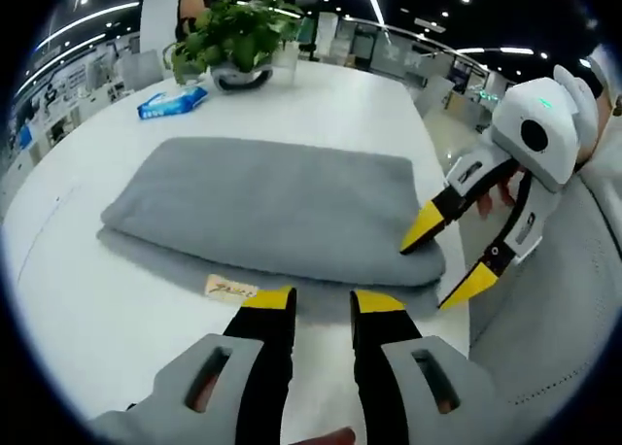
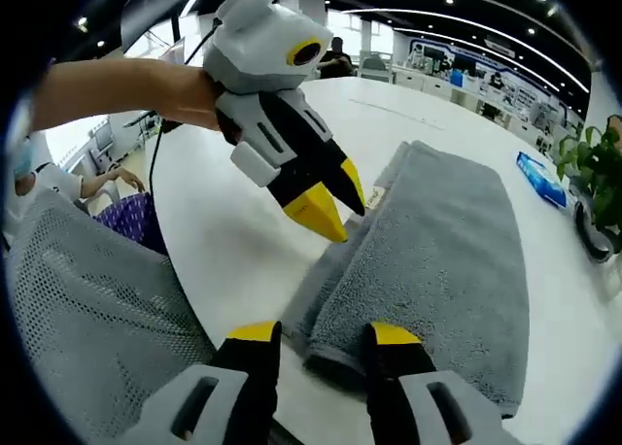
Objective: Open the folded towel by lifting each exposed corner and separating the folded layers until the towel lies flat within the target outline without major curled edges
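Observation:
A grey towel [image 1: 272, 207] lies folded in layers on the white table [image 1: 97, 319], with a small label [image 1: 231, 290] at its near edge. My left gripper [image 1: 323, 301] is open just short of that edge, nothing between its fingers. My right gripper [image 1: 445, 260] comes in from the right, open, its upper tip resting on the towel's top layer at the corner and its lower tip beside the table edge. In the right gripper view the towel [image 2: 437, 260] has a corner between the spread jaws of my right gripper [image 2: 324, 334], and the left gripper [image 2: 335, 200] hovers open over the towel's long edge.
A potted plant [image 1: 233, 37] and a blue tissue pack [image 1: 173, 102] stand at the table's far side. A grey mesh chair [image 2: 87, 299] sits close against the table edge beside the towel's corner. A person's hand [image 2: 185, 90] holds the left gripper.

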Action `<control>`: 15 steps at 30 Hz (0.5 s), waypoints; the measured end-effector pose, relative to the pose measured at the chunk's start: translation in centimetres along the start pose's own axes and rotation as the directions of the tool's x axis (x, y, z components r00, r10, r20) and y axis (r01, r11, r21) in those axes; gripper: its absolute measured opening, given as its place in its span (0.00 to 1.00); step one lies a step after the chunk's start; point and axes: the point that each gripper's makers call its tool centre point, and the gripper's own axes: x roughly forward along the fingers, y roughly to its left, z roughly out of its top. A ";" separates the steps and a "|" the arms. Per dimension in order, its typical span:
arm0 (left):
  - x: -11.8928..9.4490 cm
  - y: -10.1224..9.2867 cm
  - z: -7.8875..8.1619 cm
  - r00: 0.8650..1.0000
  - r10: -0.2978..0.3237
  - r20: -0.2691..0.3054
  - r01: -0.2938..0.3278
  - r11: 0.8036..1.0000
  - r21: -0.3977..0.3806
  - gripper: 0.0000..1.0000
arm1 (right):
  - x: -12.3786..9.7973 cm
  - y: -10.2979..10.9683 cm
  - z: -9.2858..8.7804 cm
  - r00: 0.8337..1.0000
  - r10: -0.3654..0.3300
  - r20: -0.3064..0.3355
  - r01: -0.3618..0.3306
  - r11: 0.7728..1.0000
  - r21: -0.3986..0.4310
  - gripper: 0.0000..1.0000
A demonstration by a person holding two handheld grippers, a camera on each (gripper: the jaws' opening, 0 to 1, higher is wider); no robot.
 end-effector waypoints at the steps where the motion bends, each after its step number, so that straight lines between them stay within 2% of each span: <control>1: 0.1 -0.6 -0.3 1.000 -0.001 -0.008 0.001 1.000 0.010 0.21 | 0.0 -0.1 -0.1 1.000 0.003 -0.001 -0.003 1.000 -0.001 0.32; 7: 0.0 -2.5 -1.1 1.000 0.004 -0.012 -0.004 1.000 -0.015 0.21 | 0.0 -0.9 -0.3 1.000 -0.017 -0.014 0.017 1.000 -0.024 0.17; 12: 0.3 -3.9 -1.6 0.999 0.023 -0.024 -0.024 0.999 -0.044 0.21 | -0.3 -1.8 -0.2 1.000 -0.005 -0.012 0.006 0.998 0.059 0.06; 15: 0.6 -4.6 -1.3 0.999 0.028 -0.016 -0.029 0.998 -0.054 0.21 | -0.6 -1.9 -0.2 1.000 0.004 -0.006 -0.004 0.998 0.066 0.03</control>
